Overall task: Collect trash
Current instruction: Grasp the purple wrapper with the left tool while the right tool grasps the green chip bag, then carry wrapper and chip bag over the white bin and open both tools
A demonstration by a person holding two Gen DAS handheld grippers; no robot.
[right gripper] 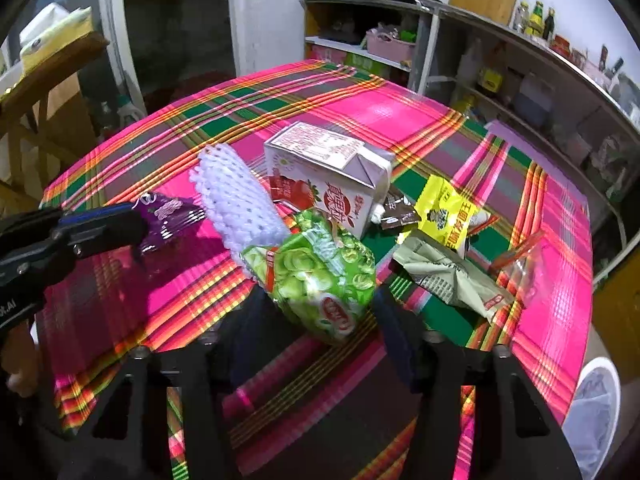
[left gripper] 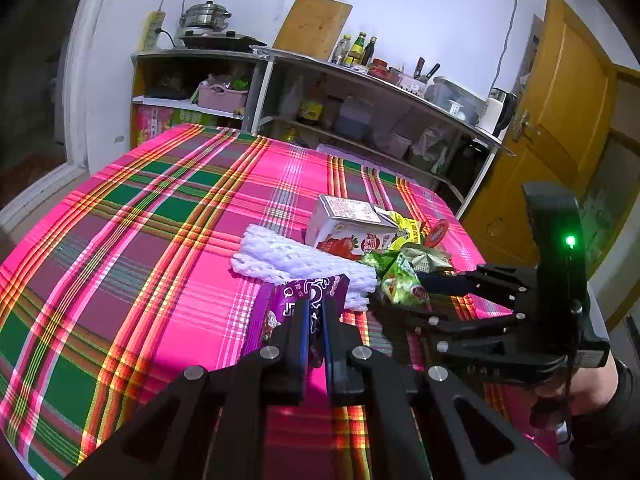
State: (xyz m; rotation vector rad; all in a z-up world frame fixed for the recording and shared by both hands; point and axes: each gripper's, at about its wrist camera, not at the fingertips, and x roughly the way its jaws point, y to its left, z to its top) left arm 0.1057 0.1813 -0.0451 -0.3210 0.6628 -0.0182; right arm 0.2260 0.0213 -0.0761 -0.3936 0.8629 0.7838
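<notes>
My left gripper (left gripper: pixel 316 308) is shut on a purple snack wrapper (left gripper: pixel 316 292), held over the plaid tablecloth (left gripper: pixel 160 240). The right wrist view has that gripper (right gripper: pixel 134 218) at the left with the wrapper (right gripper: pixel 170 218) sticking out of it. My right gripper (right gripper: pixel 320 308) has its fingers on both sides of a green snack packet (right gripper: pixel 316 276) and presses on it. From the left wrist view it (left gripper: pixel 400 292) reaches in from the right onto the same packet (left gripper: pixel 400 286). Behind lie a white foam net (right gripper: pixel 236 196) and a strawberry milk carton (right gripper: pixel 328 172).
To the right of the carton lie a yellow packet (right gripper: pixel 444 212), a grey-green wrapper (right gripper: pixel 452 276) and a clear red-edged wrapper (right gripper: pixel 520 260). A white bin (right gripper: pixel 592 412) stands beyond the table's right edge. Metal shelves (left gripper: pixel 360 80) line the back wall. A wooden chair (right gripper: pixel 40 92) stands at the left.
</notes>
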